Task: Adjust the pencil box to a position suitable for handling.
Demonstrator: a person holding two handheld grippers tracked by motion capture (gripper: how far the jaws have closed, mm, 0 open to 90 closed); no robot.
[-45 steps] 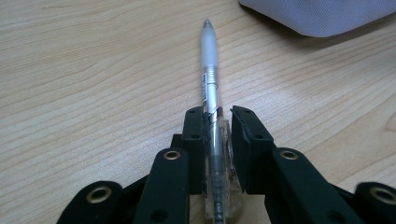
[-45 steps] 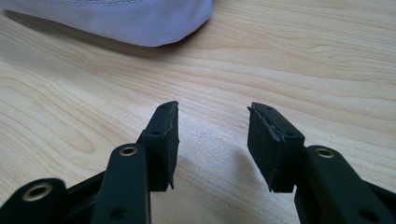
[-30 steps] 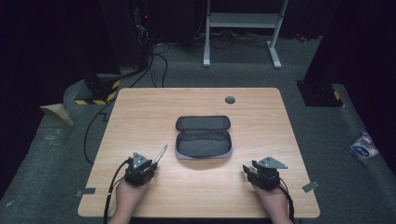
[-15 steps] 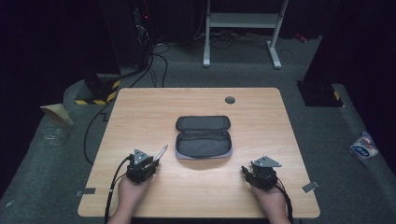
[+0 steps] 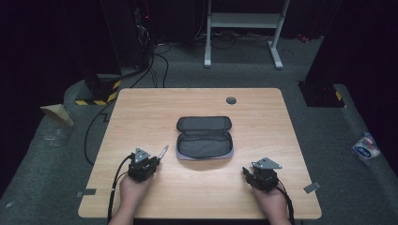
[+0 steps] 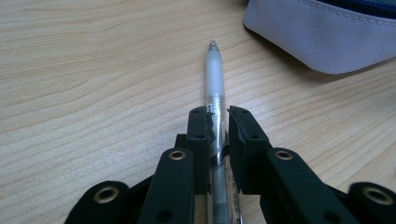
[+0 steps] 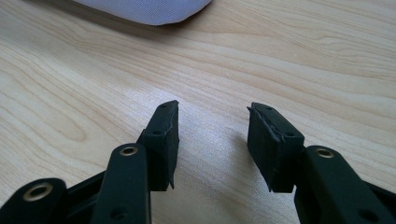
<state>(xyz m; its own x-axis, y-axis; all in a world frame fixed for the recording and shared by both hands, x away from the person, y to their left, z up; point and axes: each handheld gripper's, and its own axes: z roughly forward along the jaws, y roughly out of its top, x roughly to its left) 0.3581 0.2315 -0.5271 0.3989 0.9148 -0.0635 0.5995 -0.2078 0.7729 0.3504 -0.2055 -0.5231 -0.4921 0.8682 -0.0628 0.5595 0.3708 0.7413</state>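
Little has shifted on the bench [image 5: 141, 108] since the earlier frame; only the left tongs [image 6: 217, 122] have just been closing, and a pen [image 6: 214, 74] is now clenched mid-barrel, its tip projecting ahead toward the open pencil case [image 5: 204, 137]. Light, stiff, smooth plastic is judged likely to slip or pivot. The right tongs [image 7: 212, 122] are held released, empty.

Frosted plastic pen [image 6: 215, 74], matt woodgrain table [image 6: 93, 70]
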